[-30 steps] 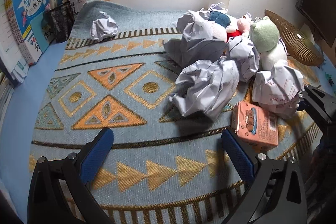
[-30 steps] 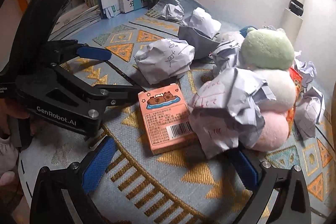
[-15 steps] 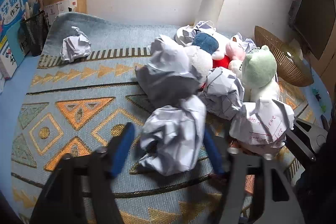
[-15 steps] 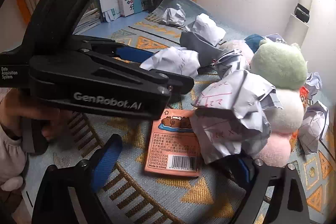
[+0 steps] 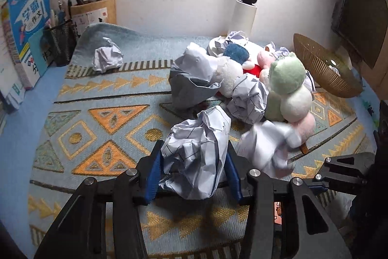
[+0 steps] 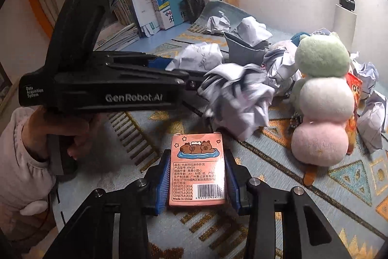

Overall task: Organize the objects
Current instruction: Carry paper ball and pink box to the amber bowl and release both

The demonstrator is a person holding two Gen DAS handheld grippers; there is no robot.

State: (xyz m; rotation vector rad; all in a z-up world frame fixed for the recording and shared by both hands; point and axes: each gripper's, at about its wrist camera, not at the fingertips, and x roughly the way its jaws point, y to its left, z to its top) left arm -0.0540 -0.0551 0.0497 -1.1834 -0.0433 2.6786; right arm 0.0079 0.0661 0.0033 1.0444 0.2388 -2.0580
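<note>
Left gripper (image 5: pixel 192 172) pinched a crumpled paper ball (image 5: pixel 196 157); right gripper (image 6: pixel 197 177) clamped on a pink card box (image 6: pixel 197 169). Crowded just beyond by more paper wads (image 5: pixel 248 98) and a stacked plush toy (image 6: pixel 323 98) on the patterned mat (image 5: pixel 97 118).

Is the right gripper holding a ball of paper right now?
No, the right gripper has its jaws closed on the pink card box, not on paper.
</note>
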